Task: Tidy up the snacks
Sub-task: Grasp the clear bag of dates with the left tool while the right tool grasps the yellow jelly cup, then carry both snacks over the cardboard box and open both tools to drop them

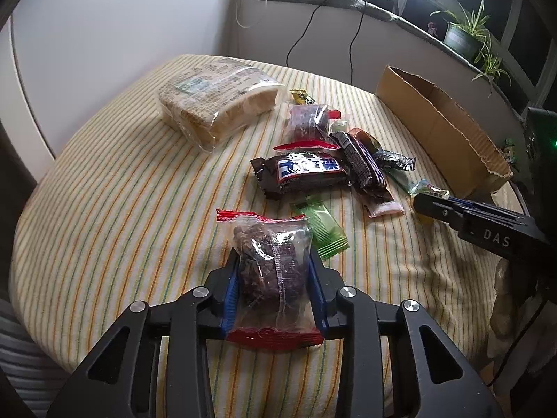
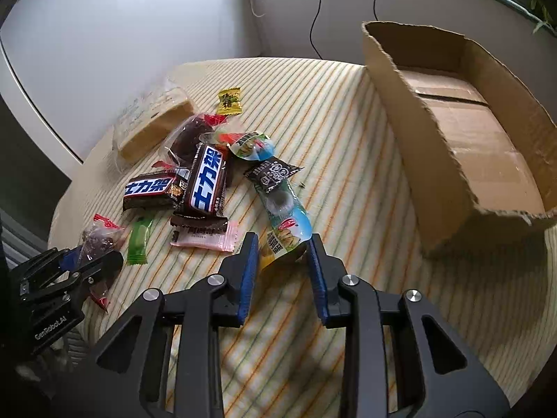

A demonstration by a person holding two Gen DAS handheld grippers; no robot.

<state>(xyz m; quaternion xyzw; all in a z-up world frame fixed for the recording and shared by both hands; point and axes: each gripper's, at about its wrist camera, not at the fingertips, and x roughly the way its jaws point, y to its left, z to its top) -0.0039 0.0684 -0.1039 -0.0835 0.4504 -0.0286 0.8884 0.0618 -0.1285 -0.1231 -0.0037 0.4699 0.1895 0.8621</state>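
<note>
A clear packet of dark dried fruit (image 1: pixel 269 264) with red ends lies between the blue pads of my left gripper (image 1: pixel 273 261), which is shut on it on the striped cloth. My right gripper (image 2: pixel 282 254) is shut on the near end of a long blue and yellow snack packet (image 2: pixel 289 223). In the left wrist view the right gripper (image 1: pixel 423 202) reaches in from the right. A loose pile holds two brown chocolate bars (image 2: pixel 207 181), a second dried-fruit packet (image 1: pixel 306 122) and a green packet (image 1: pixel 323 230). An open cardboard box (image 2: pixel 417 146) stands at the right.
A large bag of sliced bread (image 1: pixel 216 104) lies at the far left of the striped table (image 1: pixel 104 191). A yellow candy (image 2: pixel 229 101) sits behind the pile. Cables and potted plants (image 1: pixel 463 35) line the ledge behind the box. The box holds nothing.
</note>
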